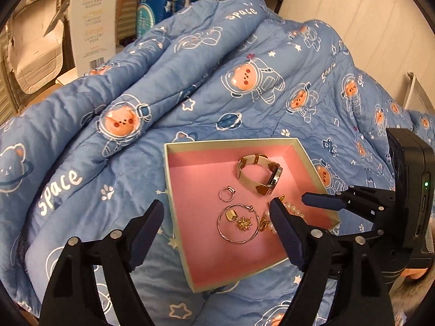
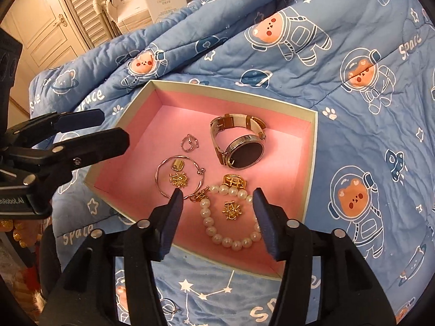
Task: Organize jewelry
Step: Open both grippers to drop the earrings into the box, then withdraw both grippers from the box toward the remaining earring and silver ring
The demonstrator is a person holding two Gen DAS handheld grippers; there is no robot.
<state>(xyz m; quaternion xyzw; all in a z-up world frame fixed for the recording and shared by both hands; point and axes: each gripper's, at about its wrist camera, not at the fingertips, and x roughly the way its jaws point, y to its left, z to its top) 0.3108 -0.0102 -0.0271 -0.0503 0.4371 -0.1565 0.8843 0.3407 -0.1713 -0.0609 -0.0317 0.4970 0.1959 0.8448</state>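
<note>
Two grippers up and both empty right now. My left gripper has its jaws spread wide, straddling the near left wall of the box, one finger out over the quilt and the other over the pink floor. My right gripper is gaping too, hovering low over the near end of the box with the pearl bracelet sitting between its fingertips, nothing pinched.

All the jewelry I can see is in the box, which is a shallow cream-rimmed thing with a pink lining, lying on the blue space-bear quilt. From the right wrist view: the watch with the dark round face and white-and-brown strap is toward the far right, resting on its side. The small silver ring is just left of it. Nearer and left is the thin hoop bangle, with a little gold cuff piece and a gold starburst charm lying inside its loop. A second starburst charm sits inside the pearl loop, and a gold openwork ring touches the far side of the pearls.

In the left wrist view the watch, ring and bangle line up the same, pearls mostly hidden behind my finger.

Cartons stand behind the quilt on the far left.
</note>
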